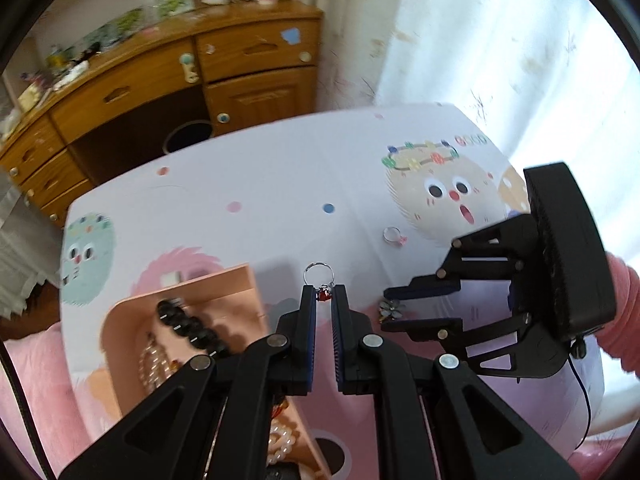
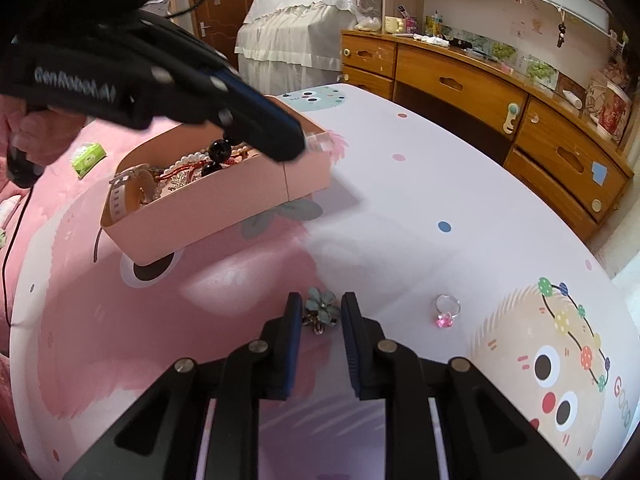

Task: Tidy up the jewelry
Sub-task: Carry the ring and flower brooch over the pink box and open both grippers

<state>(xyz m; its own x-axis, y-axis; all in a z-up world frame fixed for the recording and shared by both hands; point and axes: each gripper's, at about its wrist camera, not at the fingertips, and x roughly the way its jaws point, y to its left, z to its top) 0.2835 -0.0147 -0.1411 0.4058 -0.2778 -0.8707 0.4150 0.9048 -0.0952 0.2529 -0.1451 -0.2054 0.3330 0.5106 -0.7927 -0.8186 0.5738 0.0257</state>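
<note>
My left gripper [image 1: 324,294] is shut on a silver ring with a red stone [image 1: 320,280] and holds it above the table, just right of the pink jewelry box [image 1: 224,288]. The box [image 2: 224,196] holds a black bead bracelet [image 1: 188,326], pearl strands [image 1: 150,366] and a watch [image 2: 128,184]. My right gripper [image 2: 322,312] is open with its fingers on either side of a teal flower brooch [image 2: 322,308] lying on the table. A silver ring with a pink stone [image 2: 447,312] lies to the right of it; it also shows in the left wrist view [image 1: 394,236].
The table [image 2: 400,208] has a cartoon-print cover. A wooden desk with drawers [image 2: 500,96] stands behind it, cluttered on top. A curtain [image 1: 480,40] hangs at the far right. A pink bed or carpet [image 2: 60,176] with a green packet [image 2: 88,158] lies left.
</note>
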